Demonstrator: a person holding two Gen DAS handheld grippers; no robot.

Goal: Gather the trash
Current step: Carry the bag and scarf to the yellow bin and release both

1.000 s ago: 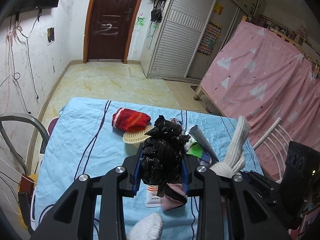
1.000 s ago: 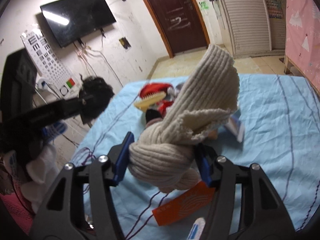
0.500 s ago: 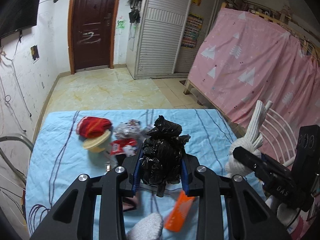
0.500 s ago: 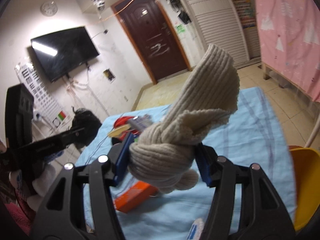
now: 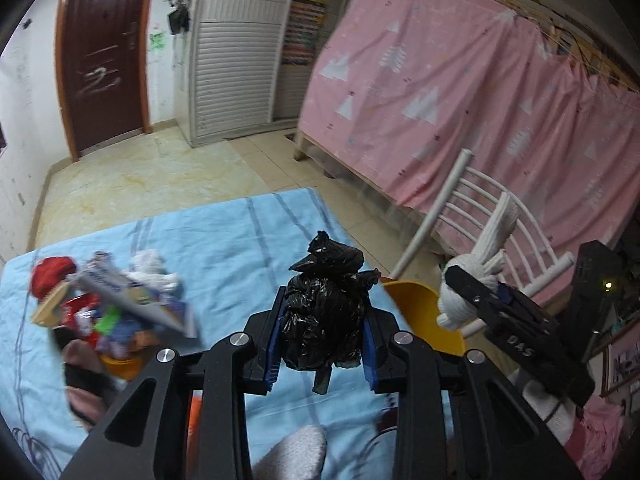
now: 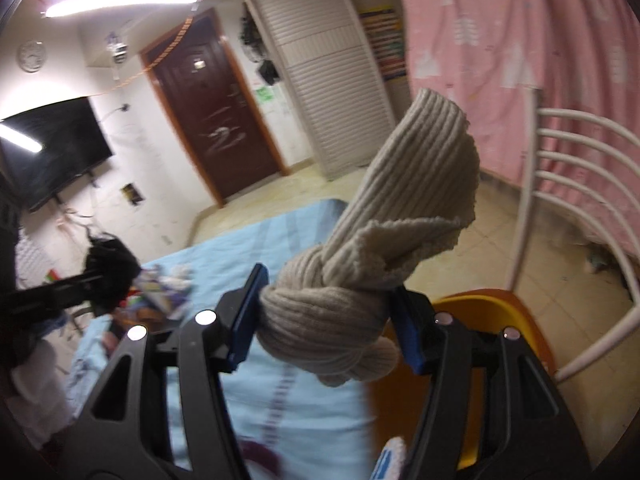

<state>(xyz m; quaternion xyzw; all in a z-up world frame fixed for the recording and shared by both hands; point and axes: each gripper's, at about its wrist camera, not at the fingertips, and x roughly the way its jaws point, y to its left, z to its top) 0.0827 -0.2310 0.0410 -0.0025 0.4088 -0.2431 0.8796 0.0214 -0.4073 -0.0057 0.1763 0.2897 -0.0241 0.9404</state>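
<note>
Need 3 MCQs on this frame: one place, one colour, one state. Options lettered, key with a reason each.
1. Where is the yellow bin?
A. on the table
B. beside the table, by the white chair
C. against the door

2. What colour is the bag in the left gripper?
A. black
B. red
C. white

3. What state is the right gripper in?
A. open and empty
B. shut with nothing in it
C. shut on the knotted sock

Key:
1 B: in the left wrist view the bin sits past the edge of the blue-clothed table, in front of the chair.
2 A: the crumpled plastic between the blue pads is black.
3 C: in the right wrist view both pads press on the beige knot.
</note>
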